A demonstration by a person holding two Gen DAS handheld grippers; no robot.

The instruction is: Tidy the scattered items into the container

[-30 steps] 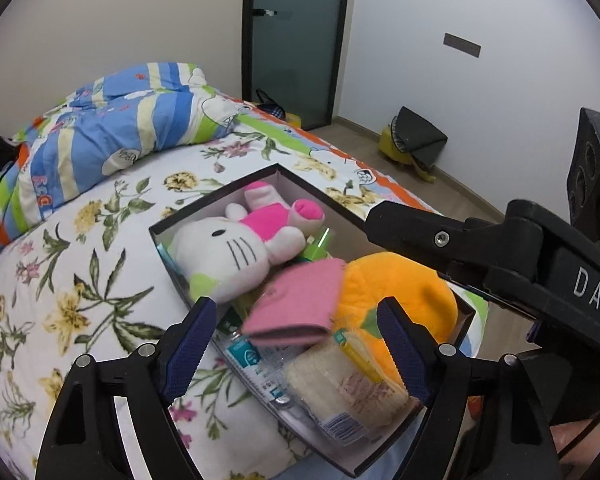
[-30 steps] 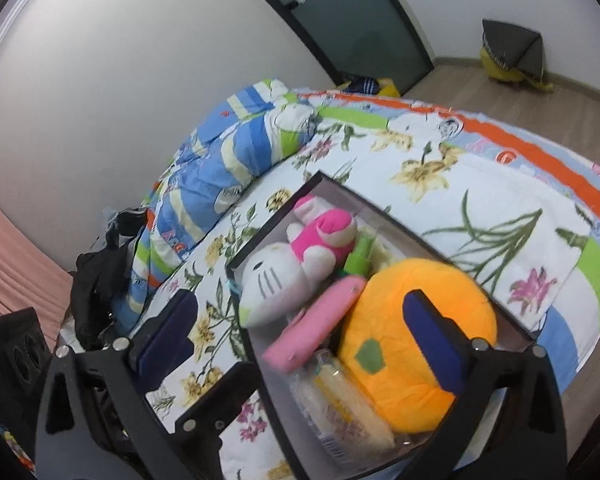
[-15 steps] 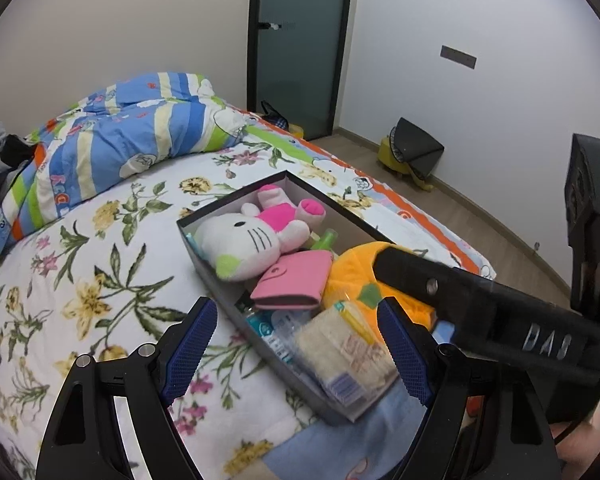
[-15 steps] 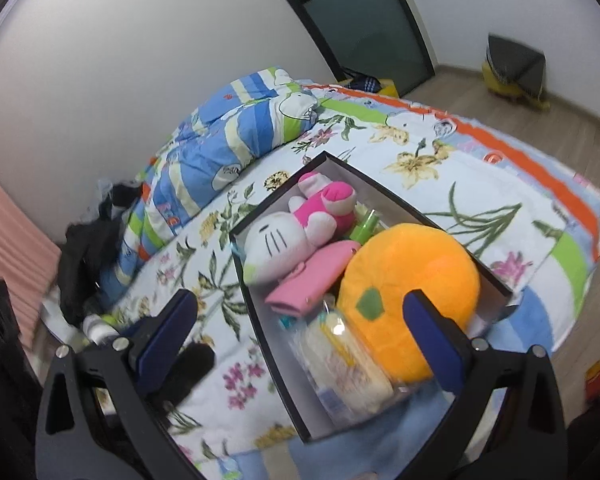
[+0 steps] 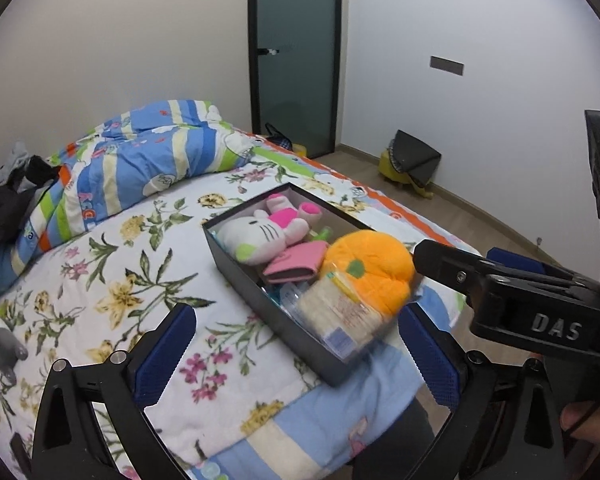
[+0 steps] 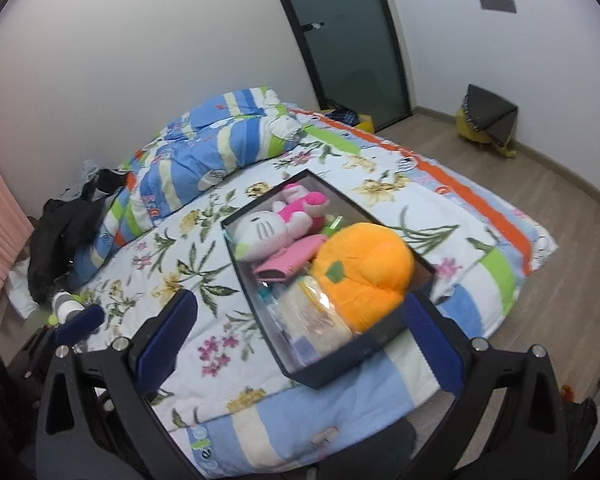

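Note:
A dark open box lies on the flowered bedspread near the bed's foot. It holds a white and pink cat plush, a pink pouch, an orange pumpkin plush and a clear packet. My left gripper is open and empty, held back above the bed edge. My right gripper is open and empty, also above the bed edge. The right gripper also shows at the right of the left wrist view.
A striped blue quilt is bunched at the bed's head. Dark clothes lie at the far left. A grey and white toy sits at the left edge. A door and a yellow stool with a dark cover stand beyond.
Both grippers have pulled back and up from the box, so the box looks smaller and more of the bed and room shows. The box contents have not moved.

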